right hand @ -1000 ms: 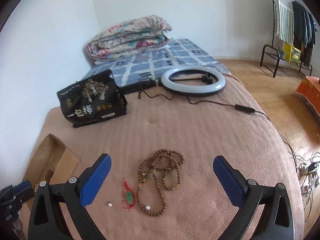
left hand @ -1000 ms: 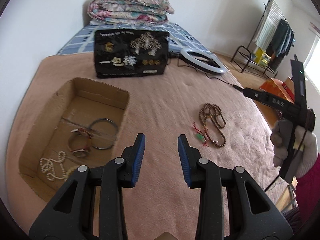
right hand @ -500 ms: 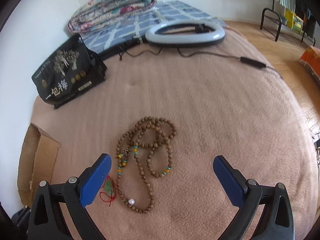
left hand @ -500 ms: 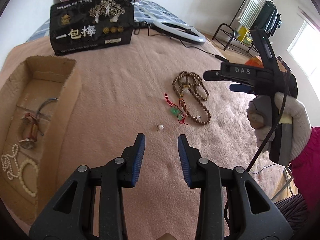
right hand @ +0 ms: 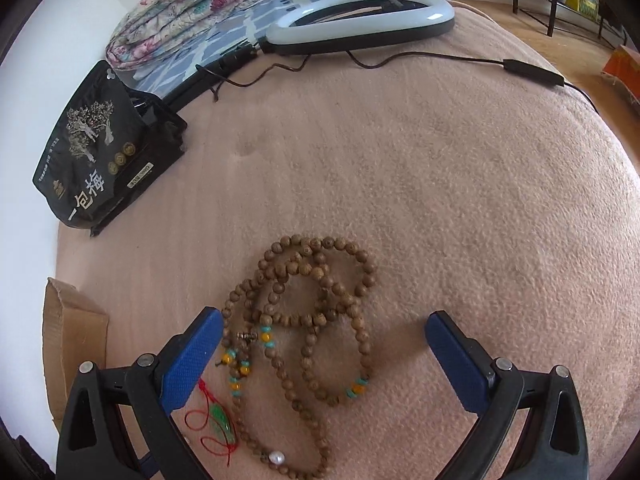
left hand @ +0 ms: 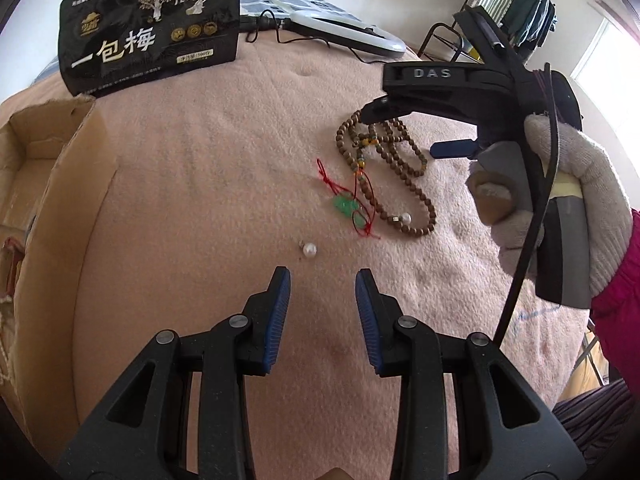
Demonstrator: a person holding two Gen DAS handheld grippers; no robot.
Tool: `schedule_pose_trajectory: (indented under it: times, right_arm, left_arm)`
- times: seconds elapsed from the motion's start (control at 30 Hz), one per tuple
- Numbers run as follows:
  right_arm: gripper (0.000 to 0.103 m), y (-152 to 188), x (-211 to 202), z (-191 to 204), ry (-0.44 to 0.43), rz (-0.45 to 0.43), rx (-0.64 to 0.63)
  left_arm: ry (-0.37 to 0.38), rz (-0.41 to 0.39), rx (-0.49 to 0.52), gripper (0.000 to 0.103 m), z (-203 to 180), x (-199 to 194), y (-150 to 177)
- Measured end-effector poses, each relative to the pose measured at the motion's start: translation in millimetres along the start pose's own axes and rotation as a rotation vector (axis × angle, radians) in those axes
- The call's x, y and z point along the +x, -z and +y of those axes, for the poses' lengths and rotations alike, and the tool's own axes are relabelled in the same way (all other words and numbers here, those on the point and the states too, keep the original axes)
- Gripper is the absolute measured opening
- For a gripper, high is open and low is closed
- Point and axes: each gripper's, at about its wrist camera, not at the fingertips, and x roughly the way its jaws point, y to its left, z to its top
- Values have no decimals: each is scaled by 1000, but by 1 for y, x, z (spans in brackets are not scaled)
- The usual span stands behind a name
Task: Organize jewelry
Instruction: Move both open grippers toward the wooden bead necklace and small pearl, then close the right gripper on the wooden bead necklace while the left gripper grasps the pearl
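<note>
Jewelry lay loose on a pink blanket (right hand: 460, 184) as two hand-held grippers hovered over it, a cardboard box (left hand: 60, 184) waiting at the left.

Wooden prayer beads (right hand: 316, 304) sat between the wide-spread, empty fingers of the right gripper (right hand: 324, 344), with a green pendant on red cord (left hand: 350, 208) touching the strand and a loose pearl (left hand: 309, 249) apart, just ahead of the left gripper (left hand: 322, 280), whose fingers stood narrowly parted and held nothing. A clean lift would likely call for closing on a bunched section of the beads rather than a single loop, keeping the red cord clear so it did not drag along. The right gripper's body read "DAS"; a black snack bag (left hand: 148, 28) bore the characters "一包梅".
</note>
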Motion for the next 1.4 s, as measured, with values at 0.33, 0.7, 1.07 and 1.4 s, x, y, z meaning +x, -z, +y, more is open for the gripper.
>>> schedule_pose_trajectory:
  times: [0.33, 0.7, 1.07, 1.4]
  right_arm:
    - [103, -10, 15, 14, 43, -26, -35]
    - [103, -5, 31, 37, 180, -18, -180]
    - [84, 5, 22, 36, 204, -14, -286]
    - [31, 13, 5, 28, 175, -26, -317]
  left_arm:
    - [-36, 20, 34, 34, 1, 21, -6]
    - [-58, 14, 50, 28, 3, 26, -8]
    - [-65, 16, 45, 16, 8, 26, -10]
    - [-86, 4, 72, 7, 0, 24, -3]
